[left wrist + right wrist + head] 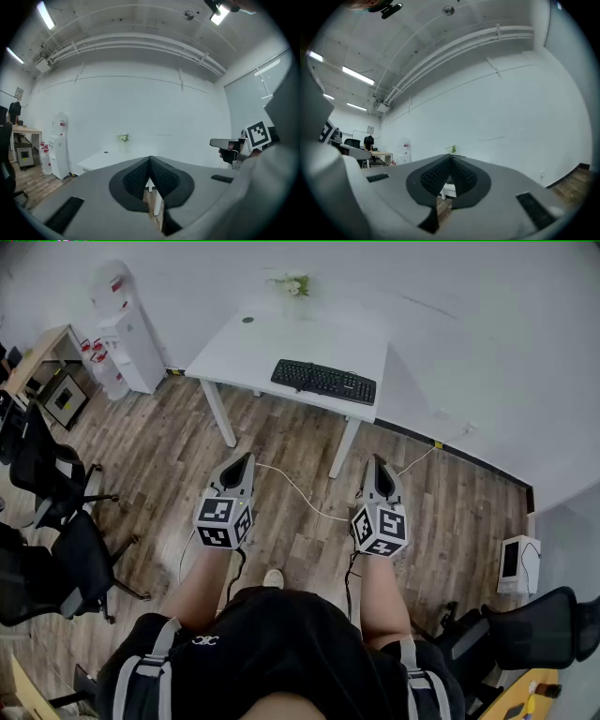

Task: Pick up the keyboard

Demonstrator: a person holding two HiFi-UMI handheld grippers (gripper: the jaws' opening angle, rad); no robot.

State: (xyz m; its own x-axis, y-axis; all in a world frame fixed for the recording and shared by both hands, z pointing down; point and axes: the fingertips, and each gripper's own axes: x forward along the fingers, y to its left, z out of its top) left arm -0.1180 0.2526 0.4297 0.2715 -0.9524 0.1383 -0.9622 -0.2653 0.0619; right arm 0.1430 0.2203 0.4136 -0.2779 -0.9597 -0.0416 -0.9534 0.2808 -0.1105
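A black keyboard [323, 381] lies on the white table [244, 348] near its front right edge, well ahead of me. My left gripper [246, 459] and right gripper [378, 463] are held over the wooden floor, short of the table, both shut and empty. In the left gripper view the left gripper [150, 159] points at the table [101, 159], and the right gripper [215, 142] shows at the right. In the right gripper view the closed right gripper [451, 158] hides most of the table [449, 190]. The keyboard is not visible in either gripper view.
A small plant [294, 284] and a dark round object [247, 320] sit at the table's back. A water dispenser [127, 334] stands left of it. Black office chairs [52, 521] crowd the left; another chair [525, 634] and a white box [517, 563] stand right. A white cable [300, 493] runs across the floor.
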